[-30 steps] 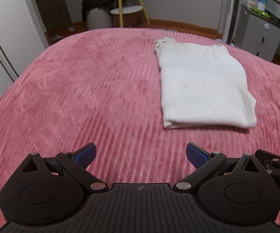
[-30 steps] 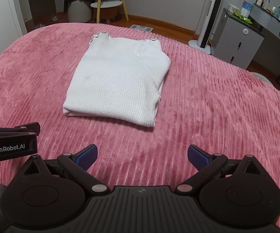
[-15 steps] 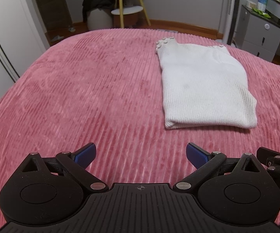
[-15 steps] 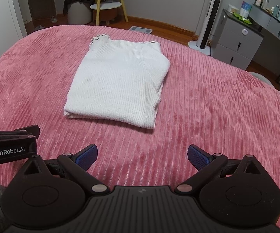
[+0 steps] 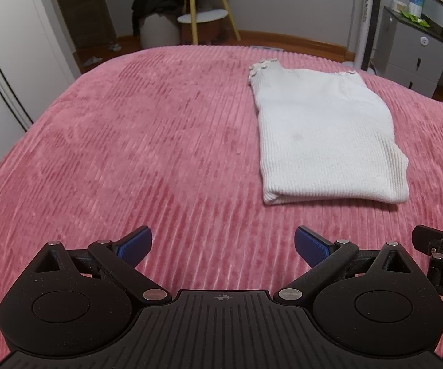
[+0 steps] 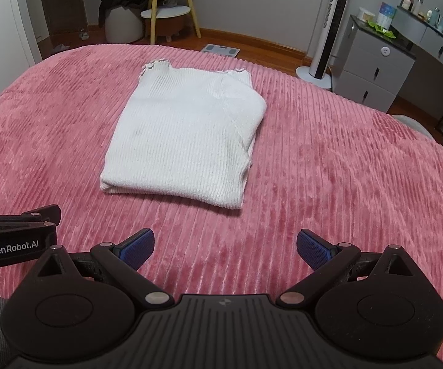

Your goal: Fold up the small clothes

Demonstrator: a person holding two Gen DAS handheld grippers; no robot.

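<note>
On the left, the left gripper (image 5: 223, 243) hangs over the bedspread (image 5: 129, 153), its blue-padded fingers (image 5: 135, 244) spread wide, nothing between them and touching nothing. The spread is pink, plush and corded in long ribs, and it covers the whole bed. There's the sweater (image 5: 326, 135), right of centre in the left view: white rib knit, folded into a neat rectangle, lying flat and well ahead of the fingertips, with a frilled neck edge at the far end and the thick folded edge nearest the camera. A faint grey mark shows on its top face. Over to the right gripper (image 6: 225, 244): same story, jaws released and far apart, empty, hovering just above the ribbed cloth near the sweater's near edge; from here the sweater (image 6: 184, 141) sits slightly left of centre, one rounded shoulder bulging at its right side. The left tool's black body, lettered GenRobot.AI, pokes in at that view's left border, so the two sit side by side. Behind the bed, a grey drawer unit (image 6: 372, 67) carries small bottles and boxes on top; what the drawers hold can't be told. A white tower fan (image 6: 329, 27) stands beside it.
</note>
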